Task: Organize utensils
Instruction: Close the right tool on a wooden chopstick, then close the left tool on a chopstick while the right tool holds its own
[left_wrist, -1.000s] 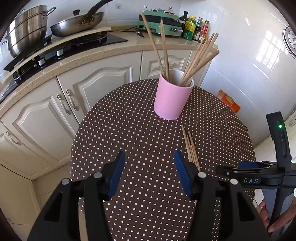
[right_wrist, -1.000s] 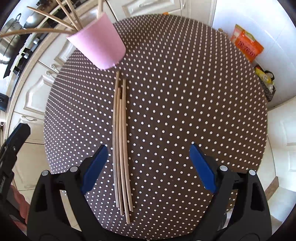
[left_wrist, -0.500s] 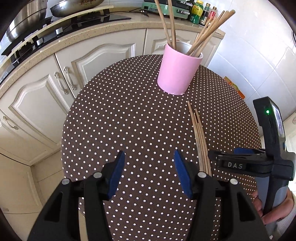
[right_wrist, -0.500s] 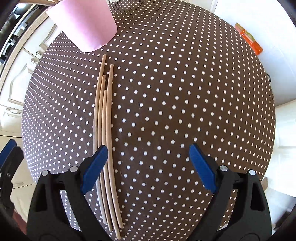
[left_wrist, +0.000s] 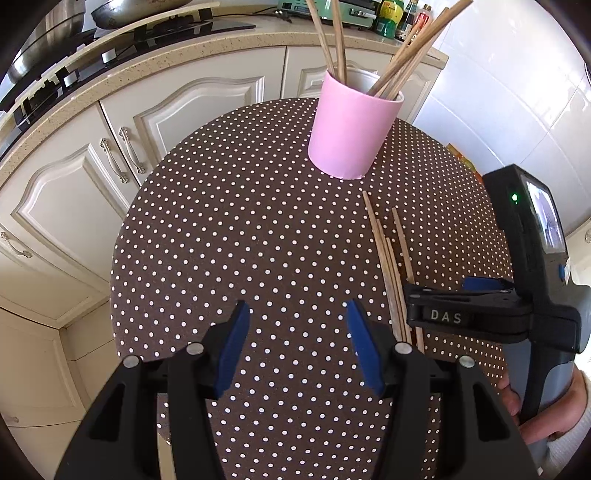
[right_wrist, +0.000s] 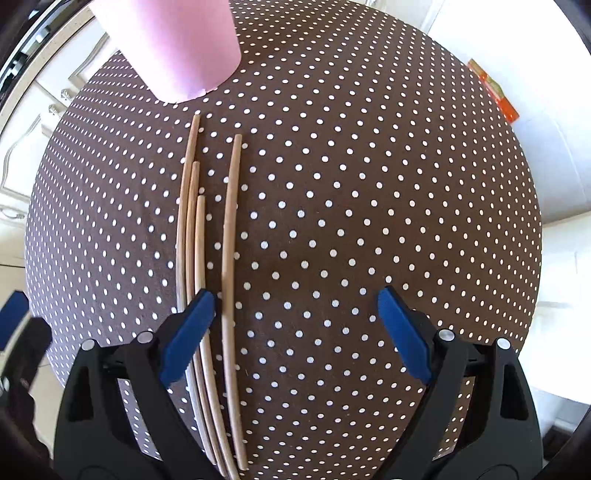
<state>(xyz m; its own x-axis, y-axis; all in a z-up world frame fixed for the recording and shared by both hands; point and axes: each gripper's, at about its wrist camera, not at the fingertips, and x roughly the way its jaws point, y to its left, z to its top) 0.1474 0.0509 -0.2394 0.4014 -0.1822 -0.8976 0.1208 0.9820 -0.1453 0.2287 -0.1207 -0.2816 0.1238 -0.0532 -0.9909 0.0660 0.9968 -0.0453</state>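
My left gripper (left_wrist: 297, 341) points steeply down, its blue pads parted about halfway with nothing between them. My right gripper (right_wrist: 295, 321) aims straight down, jaws spread wide and empty. Seen from the left camera, the right gripper (left_wrist: 436, 317) sits at about three o'clock, and my right hand (left_wrist: 517, 406) wraps its grey handle at four o'clock.

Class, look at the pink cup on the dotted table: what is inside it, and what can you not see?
Wooden chopsticks stand in the pink cup, leaning against its rim in two groups. Their lower ends and the cup's bottom are hidden by its wall.
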